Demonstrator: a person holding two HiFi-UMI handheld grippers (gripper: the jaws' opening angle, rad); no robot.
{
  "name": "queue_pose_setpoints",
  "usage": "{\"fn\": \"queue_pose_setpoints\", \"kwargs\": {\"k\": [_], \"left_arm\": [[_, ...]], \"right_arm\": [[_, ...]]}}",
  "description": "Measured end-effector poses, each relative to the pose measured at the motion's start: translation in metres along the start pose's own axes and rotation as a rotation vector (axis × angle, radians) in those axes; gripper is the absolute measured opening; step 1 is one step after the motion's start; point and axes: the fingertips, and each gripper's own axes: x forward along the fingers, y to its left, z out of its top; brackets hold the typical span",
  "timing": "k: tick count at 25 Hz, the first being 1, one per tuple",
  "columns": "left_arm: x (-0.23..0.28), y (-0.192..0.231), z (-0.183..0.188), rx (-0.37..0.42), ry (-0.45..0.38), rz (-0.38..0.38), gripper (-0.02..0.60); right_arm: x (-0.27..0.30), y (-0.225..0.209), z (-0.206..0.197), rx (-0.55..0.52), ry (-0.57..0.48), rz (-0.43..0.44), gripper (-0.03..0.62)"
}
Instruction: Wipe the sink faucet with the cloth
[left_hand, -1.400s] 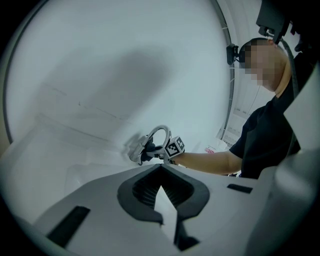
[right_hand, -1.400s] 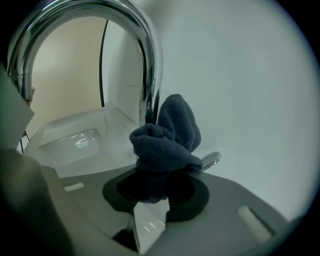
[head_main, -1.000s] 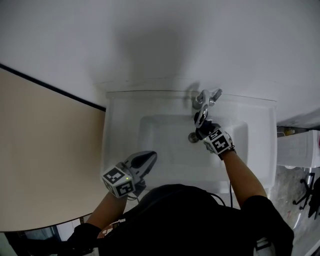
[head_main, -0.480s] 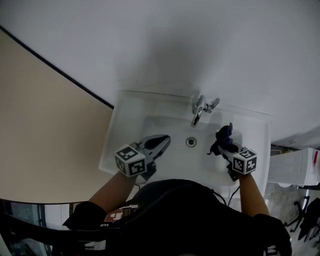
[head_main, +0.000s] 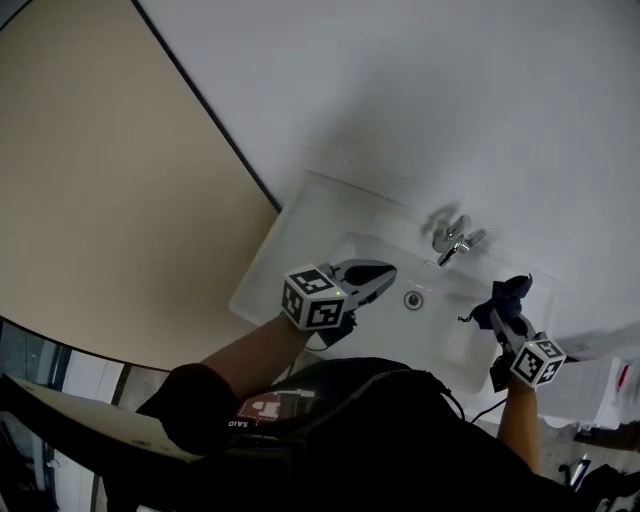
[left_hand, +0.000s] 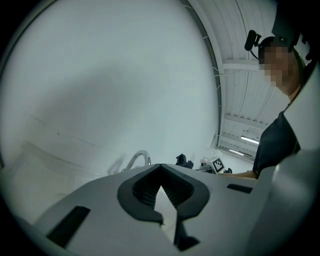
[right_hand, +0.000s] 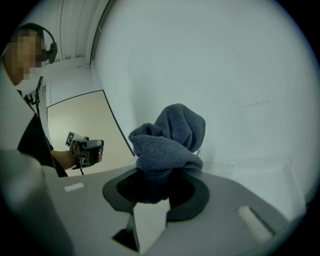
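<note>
White sink (head_main: 272, 268) with a drain (head_main: 413, 299) inside, faucet (head_main: 452, 240) at the far rim. Grips a bunched blue-grey cloth (head_main: 505, 295) in the right gripper (head_main: 506, 322) – right of the faucet, apart from it. Left gripper (head_main: 378, 272) closed, empty. White wall (head_main: 450, 100) behind – beige panel (head_main: 120, 180) left.

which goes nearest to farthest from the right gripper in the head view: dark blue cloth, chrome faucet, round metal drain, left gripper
1. Dark blue cloth, in the right gripper's jaws.
2. Chrome faucet at the back and round metal drain in the basin: too close to call.
3. Left gripper, far left.
</note>
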Motion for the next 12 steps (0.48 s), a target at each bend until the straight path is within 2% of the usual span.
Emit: {"fn": "queue_pose_setpoints", "kwargs": {"k": [3,7,12], "left_arm": [[-0.032,0.016,0.004,0.010,0.015,-0.023,0.000],[-0.061,0.031,0.005,0.025,0.047,-0.051,0.000],[-0.084,0.033,0.000,0.045,0.036,-0.003,0.000]], "right_arm": [[0.014,0.036,-0.003,0.018,-0.020,-0.018,0.101],[0.030,0.062,0.000,0.050,-0.059,-0.048,0.101],[0.027,0.068,0.007,0.018,-0.082,-0.037,0.101]]}}
